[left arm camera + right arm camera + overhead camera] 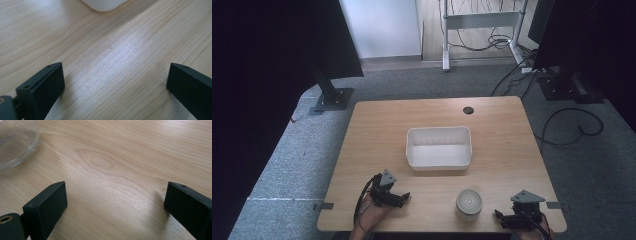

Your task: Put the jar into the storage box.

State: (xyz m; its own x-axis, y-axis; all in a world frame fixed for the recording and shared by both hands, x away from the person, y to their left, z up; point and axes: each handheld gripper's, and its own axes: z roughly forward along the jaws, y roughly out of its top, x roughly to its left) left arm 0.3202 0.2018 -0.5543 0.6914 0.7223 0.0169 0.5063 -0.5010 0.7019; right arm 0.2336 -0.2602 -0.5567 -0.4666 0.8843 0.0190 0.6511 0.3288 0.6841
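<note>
A white rectangular bin (439, 147) stands in the middle of the wooden table (377, 125); one rounded corner of the bin (103, 4) shows at the top of the left gripper view. A clear glass jar (469, 203) stands near the front edge, and its base (15, 143) shows at the upper left of the right gripper view. My left gripper (404, 197) rests at the front left, open over bare wood (115, 82). My right gripper (499, 216) lies at the front right, just right of the jar, open with nothing between its jaws (115, 205).
A small round cable hole (468, 110) sits near the table's far edge. Black stands (332, 95) and loose cables (572, 125) lie on the carpet around the table. Bare wood spreads between the bin and both grippers.
</note>
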